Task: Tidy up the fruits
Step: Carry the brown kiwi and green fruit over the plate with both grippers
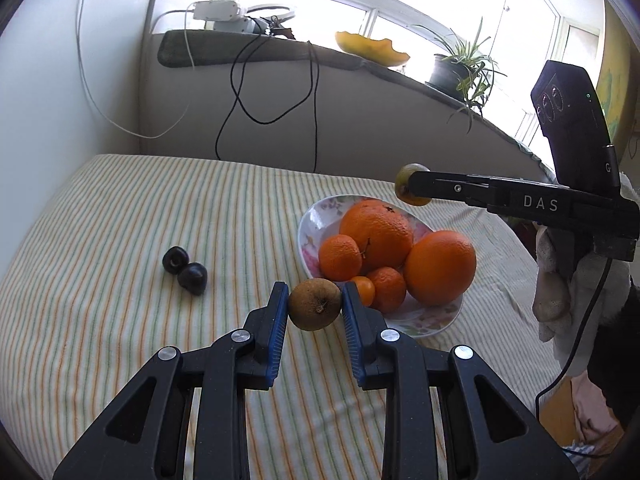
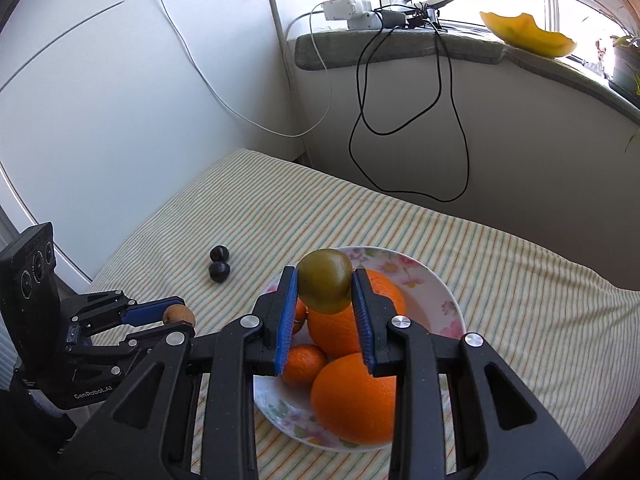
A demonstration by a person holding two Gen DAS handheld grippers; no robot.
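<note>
My left gripper (image 1: 315, 306) is shut on a small brown fruit (image 1: 315, 305), held above the striped cloth just left of the floral plate (image 1: 316, 216). My right gripper (image 2: 325, 286) is shut on a green-brown fruit (image 2: 326, 280), held over the plate (image 2: 436, 280). The plate carries two big oranges (image 1: 440, 266) and several small mandarins (image 1: 340, 257). Two dark plums (image 1: 185, 267) lie on the cloth to the left of the plate. In the right wrist view the left gripper (image 2: 180, 316) shows at the lower left with its brown fruit (image 2: 179, 314); the plums (image 2: 219, 264) lie beyond it.
The striped cloth (image 1: 140, 220) covers a bed-like surface against a white wall. Black and white cables (image 1: 312, 100) hang from the window ledge behind. On the ledge sit a yellow dish (image 1: 370, 46), a potted plant (image 1: 460, 68) and a white power unit (image 1: 218, 10). A gloved hand (image 1: 560, 292) holds the right gripper.
</note>
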